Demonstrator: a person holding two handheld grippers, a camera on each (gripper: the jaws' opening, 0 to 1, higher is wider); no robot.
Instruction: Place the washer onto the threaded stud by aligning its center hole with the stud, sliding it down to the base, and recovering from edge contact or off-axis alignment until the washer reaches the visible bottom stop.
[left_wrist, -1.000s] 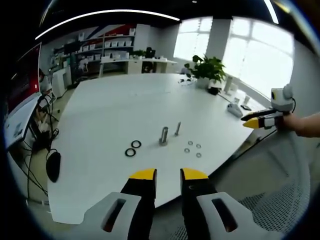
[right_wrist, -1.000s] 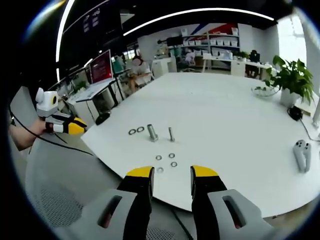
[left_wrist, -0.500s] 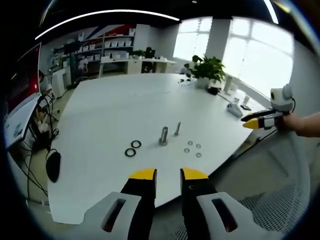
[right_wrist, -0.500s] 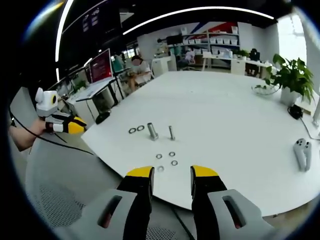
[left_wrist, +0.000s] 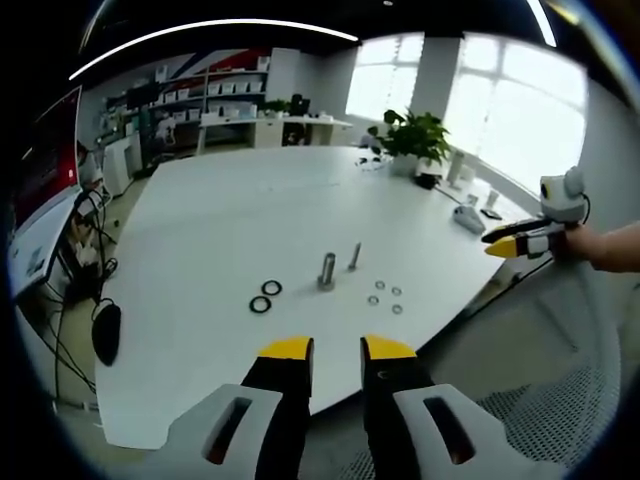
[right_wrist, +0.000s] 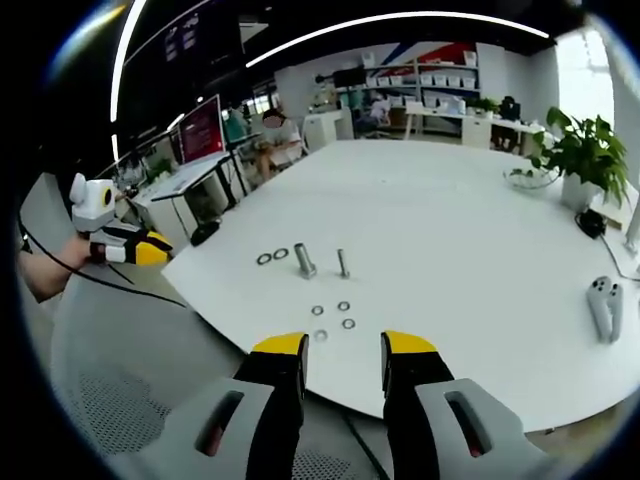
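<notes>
Washers tiny, centre holes hard to make out. Four small washers (left_wrist: 385, 296) on white bench (left_wrist: 220, 220), at 4 o'clock of slim threaded stud (left_wrist: 354, 256); thick bolt (left_wrist: 327, 271) beside it, two black rings (left_wrist: 266, 296) at its 8 o'clock. Left claw (left_wrist: 336, 350) released, empty, off bench edge. Right claw (right_wrist: 343, 347) released, empty; also seen (left_wrist: 505, 242), jaw gap there unclear. Little changed since earlier frames: only slight view shift.

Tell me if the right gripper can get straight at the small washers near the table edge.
Probably yes. The right gripper is open and empty, the small washers lie on bare white table just beyond its tips, and nothing stands between them; the studs sit farther back.
</notes>
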